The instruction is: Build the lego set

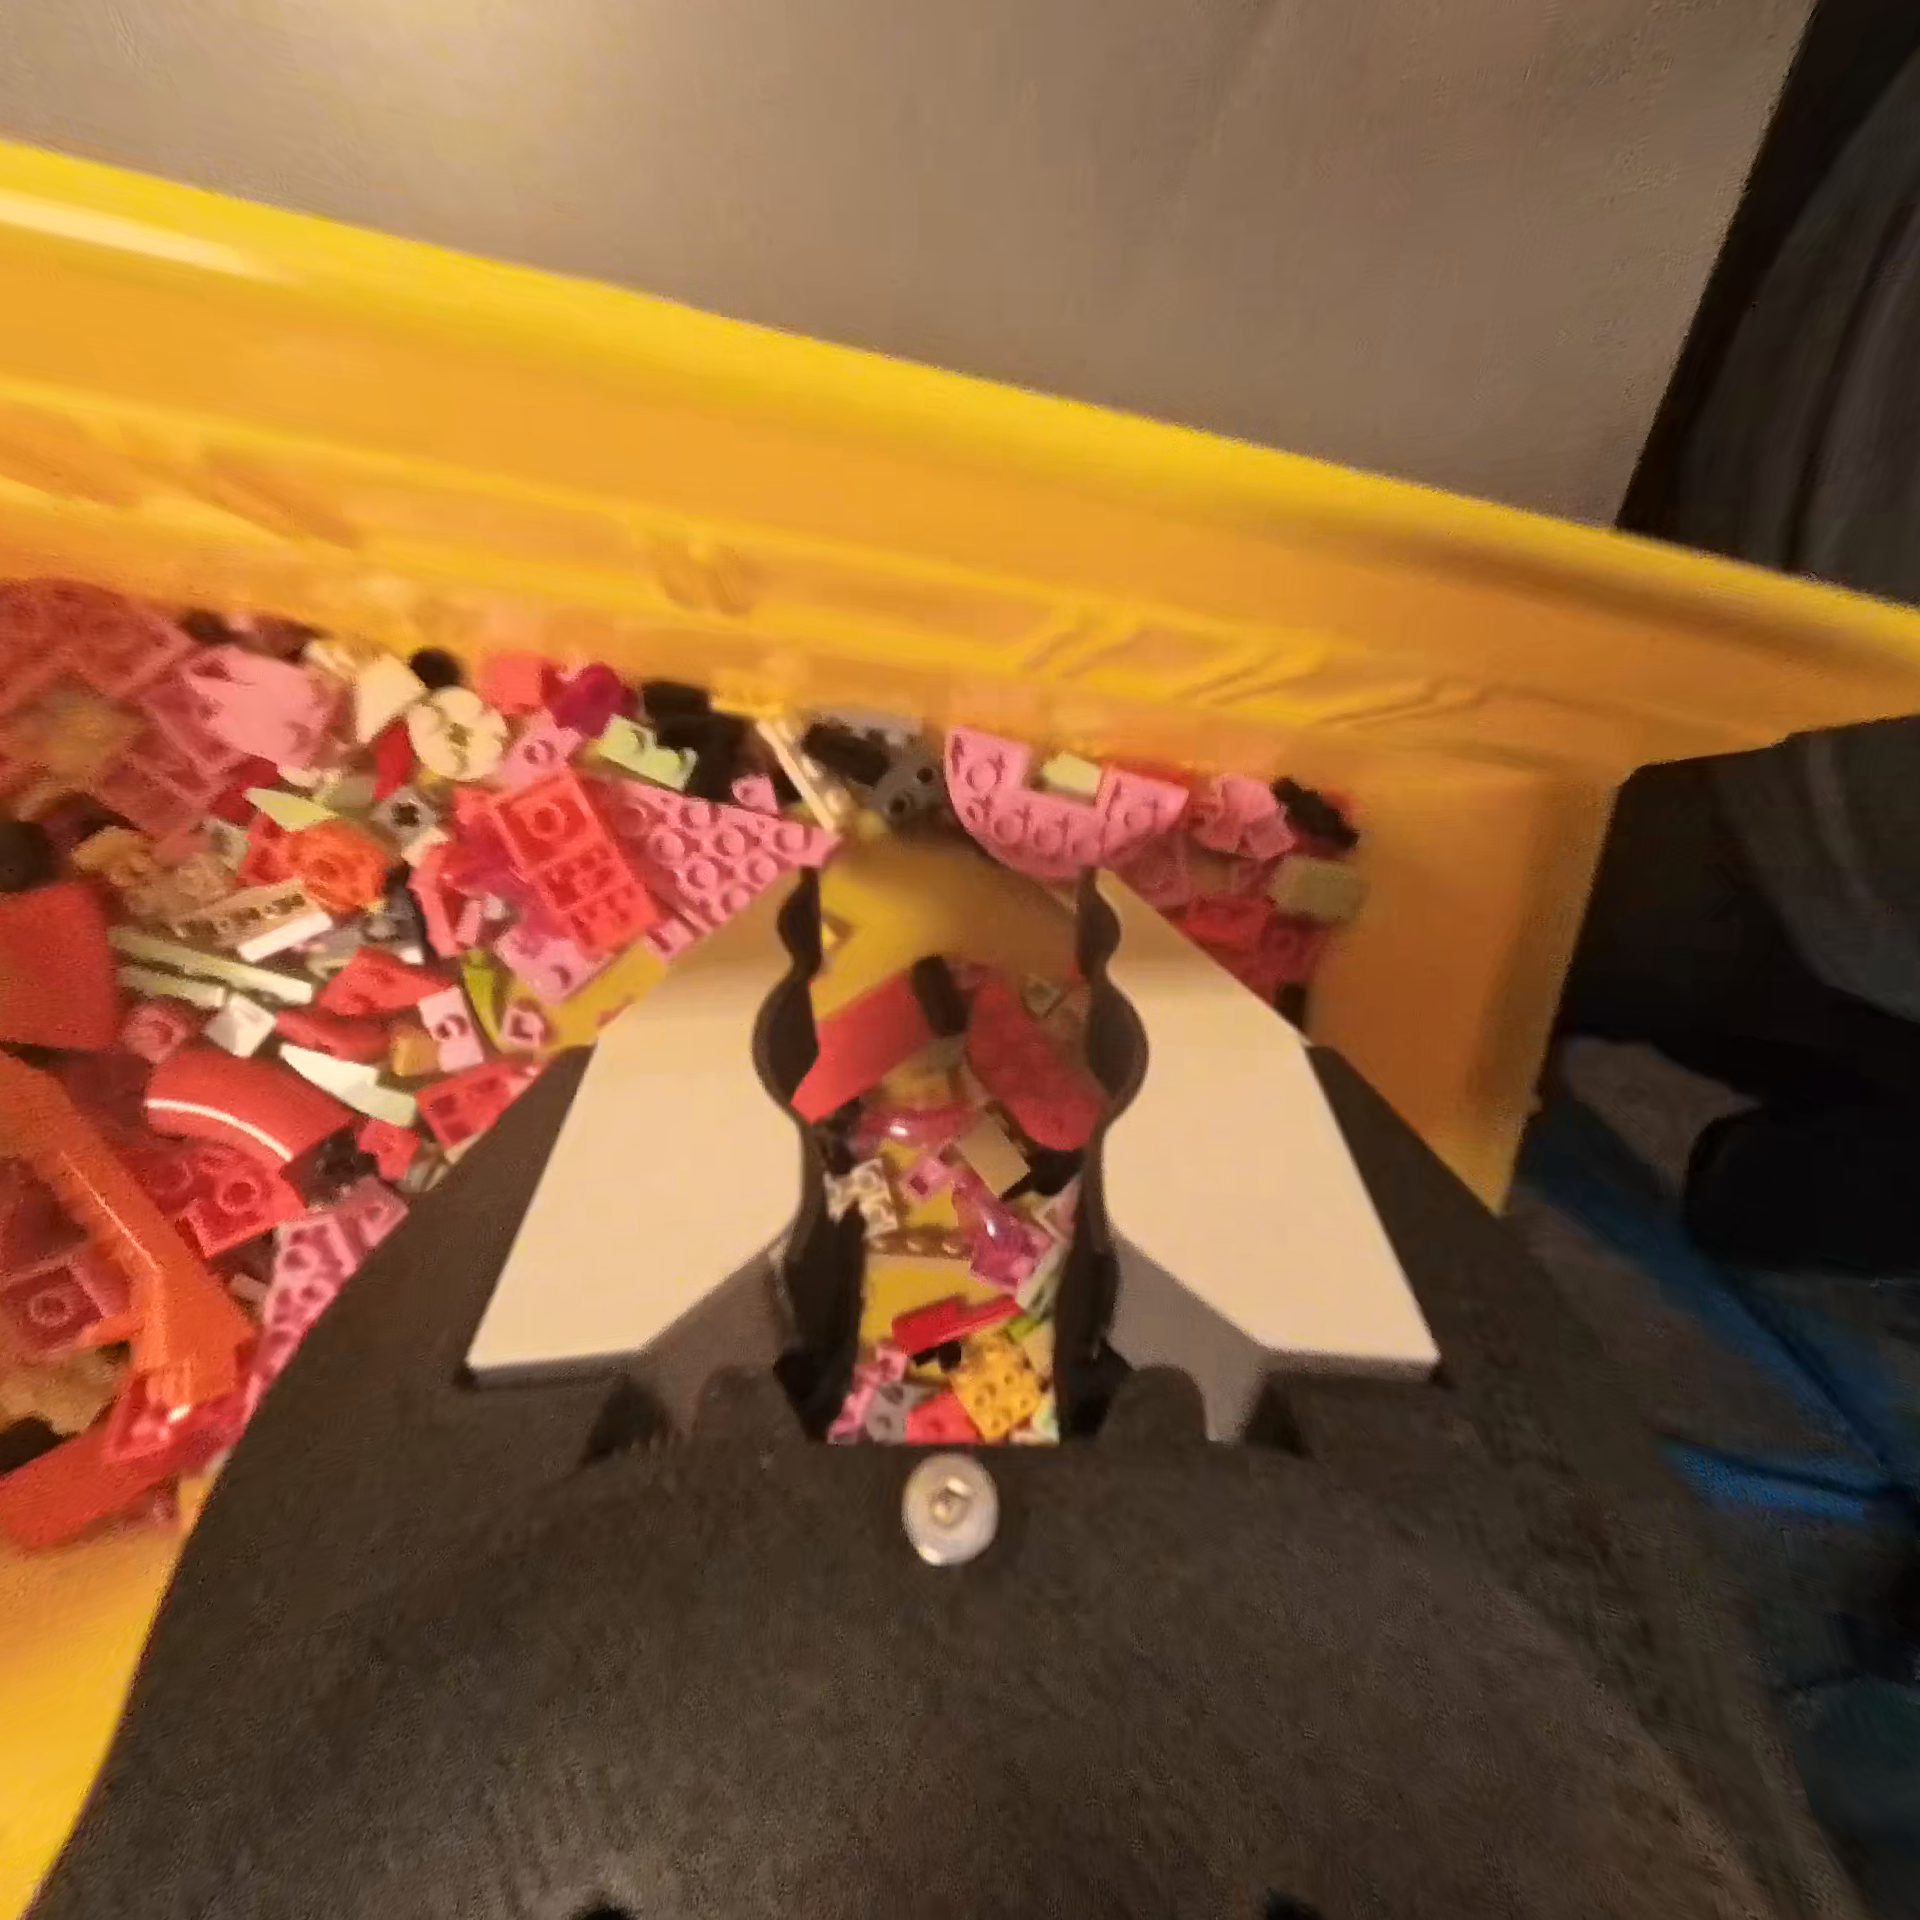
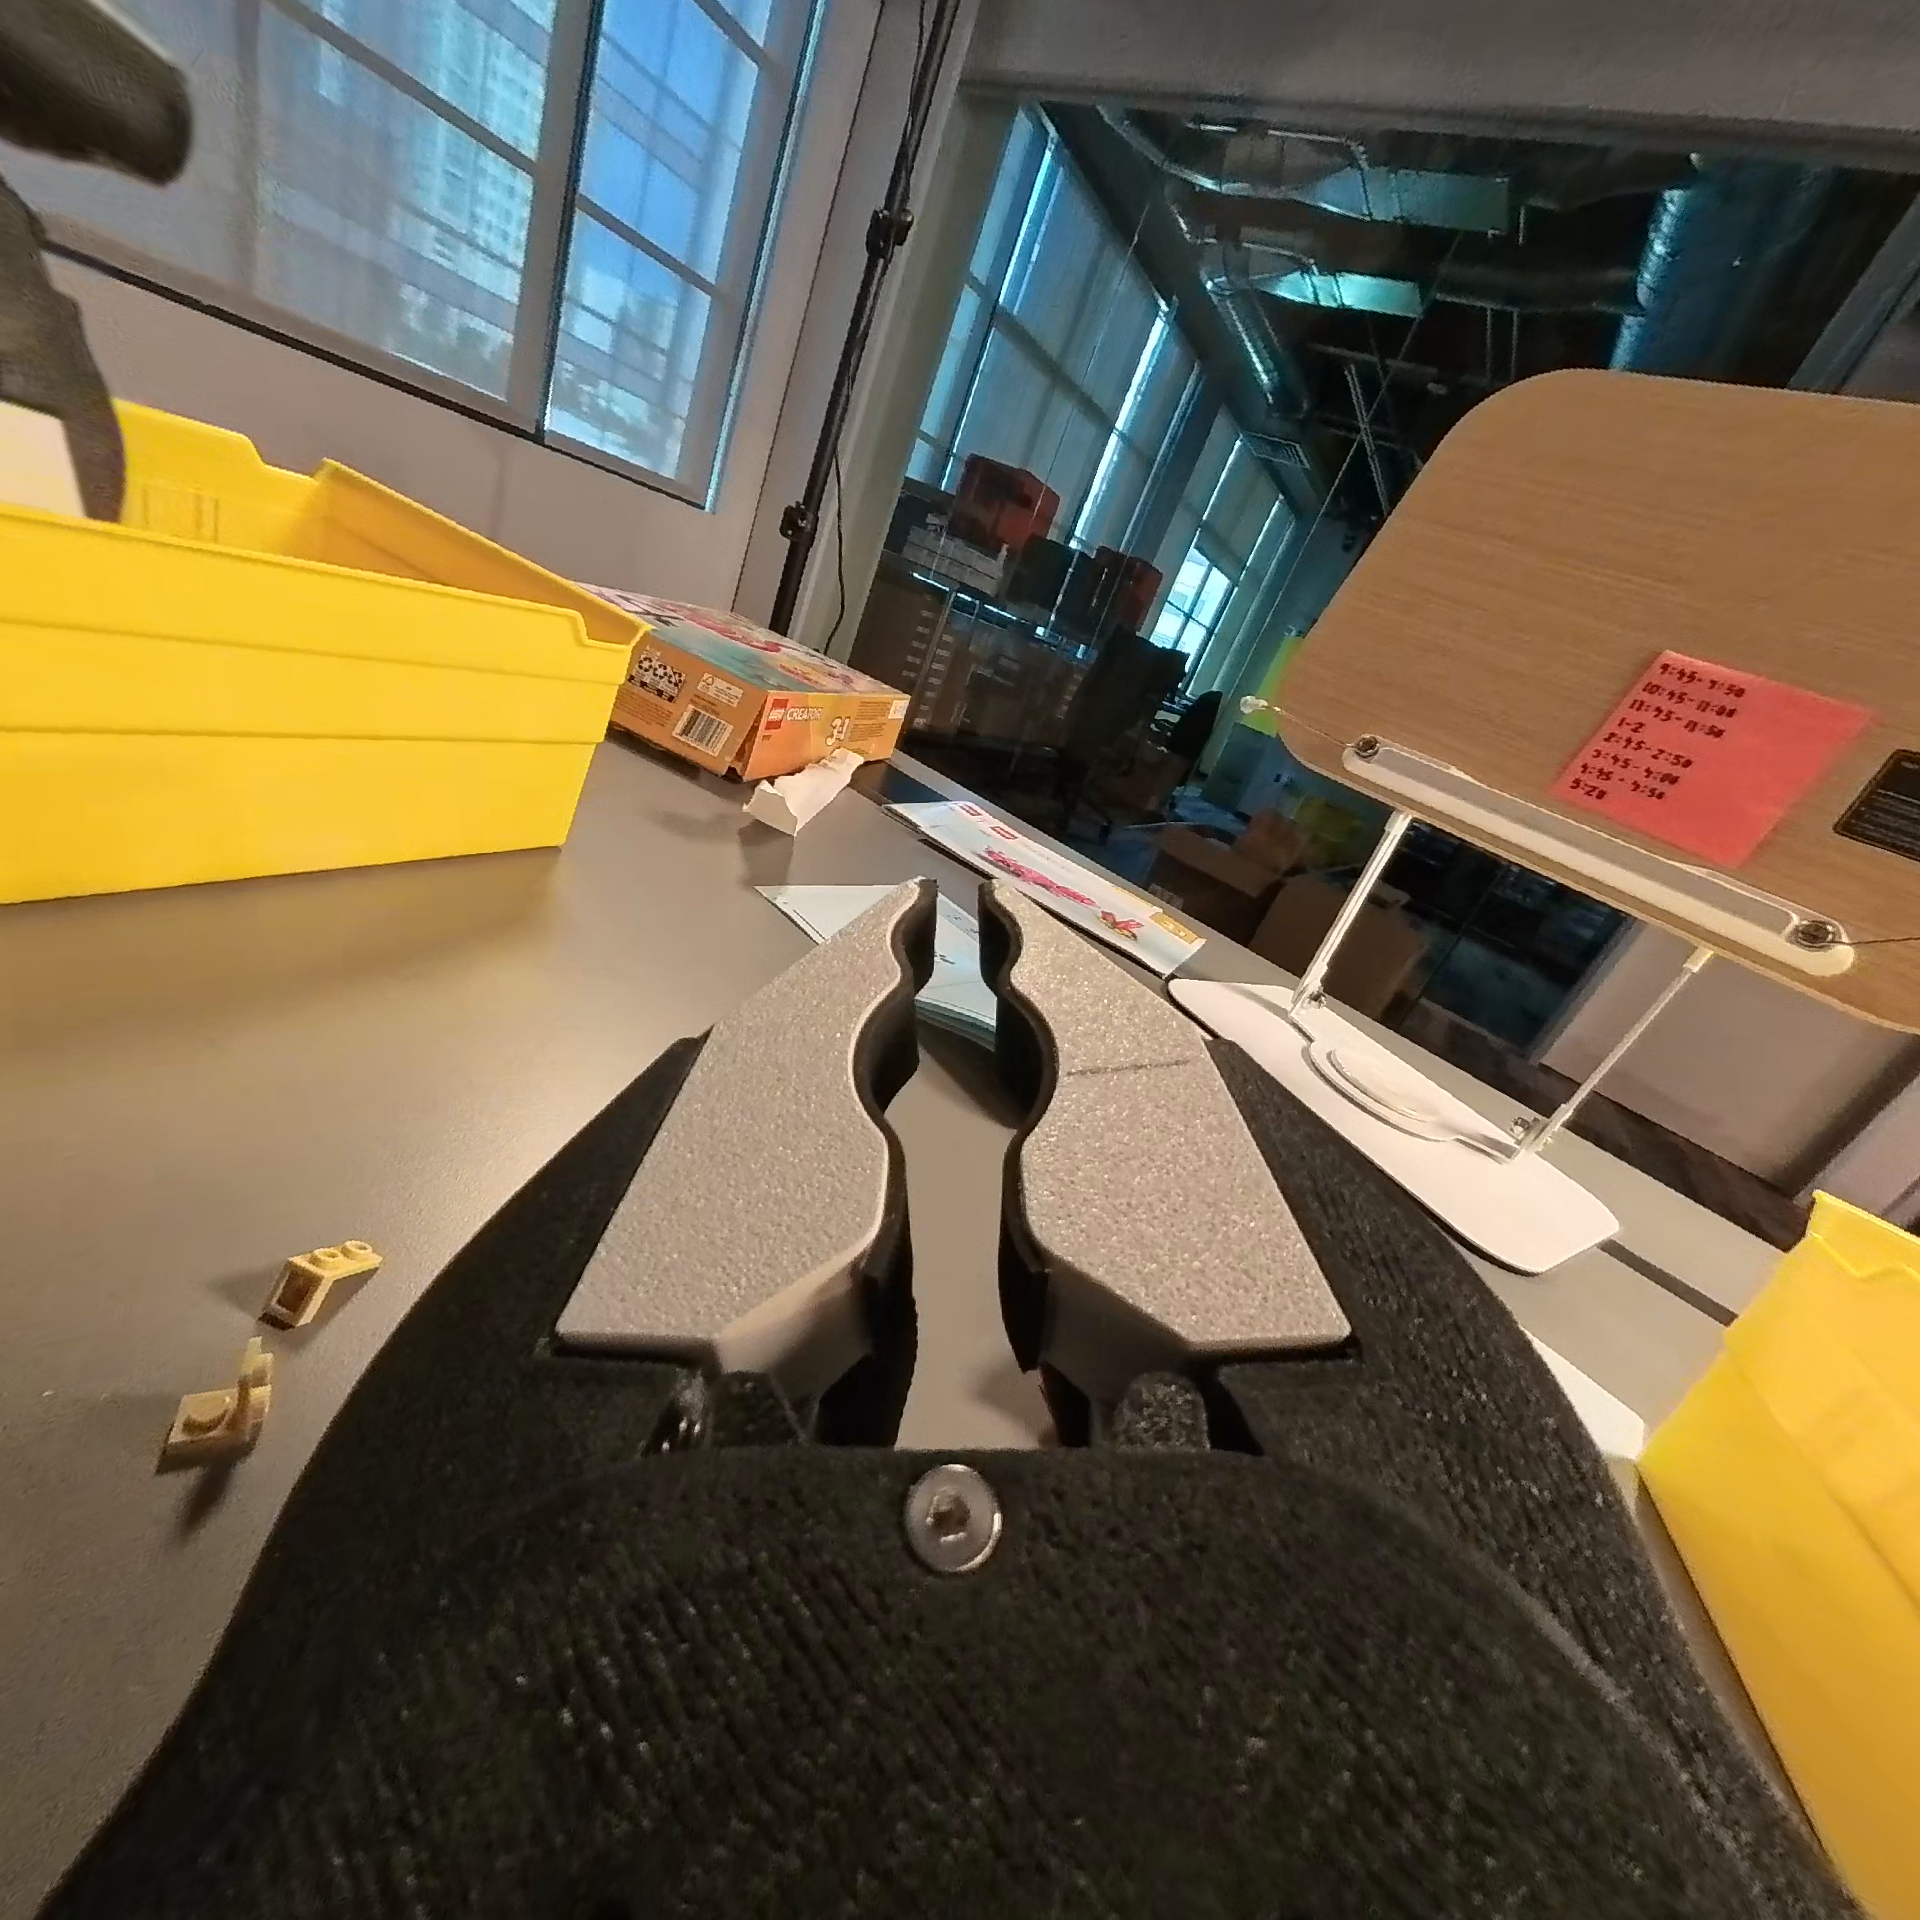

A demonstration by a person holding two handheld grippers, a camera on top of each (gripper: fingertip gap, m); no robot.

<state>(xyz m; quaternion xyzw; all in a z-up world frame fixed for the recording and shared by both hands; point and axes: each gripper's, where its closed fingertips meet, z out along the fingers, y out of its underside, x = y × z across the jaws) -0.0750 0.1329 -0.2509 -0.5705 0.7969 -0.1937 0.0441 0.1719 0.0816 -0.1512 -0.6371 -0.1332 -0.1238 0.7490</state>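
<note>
Progress: not judged; only layout seen. Two tan bricks (image 2: 265, 1351) lie loose on table (image 2: 416, 1039), apart from yellow bin (image 2: 291, 727).

Left gripper (image 1: 951, 894): held over bricks (image 1: 416, 883) heaped in bin (image 1: 935, 499); jaws parted moderately, nothing seen pinched, view blurred.

Right gripper (image 2: 958, 899): low over table, jaws almost closed, slim gap, nothing held. Booklets (image 2: 1049, 894) just beyond tips.

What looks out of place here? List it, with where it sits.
Two tan bricks lie loose on the grey table, outside the yellow bin, left of the right gripper. Beyond the bin, the cardboard box has a torn-open end with a white scrap spilling out. Otherwise nothing stands out.
</note>
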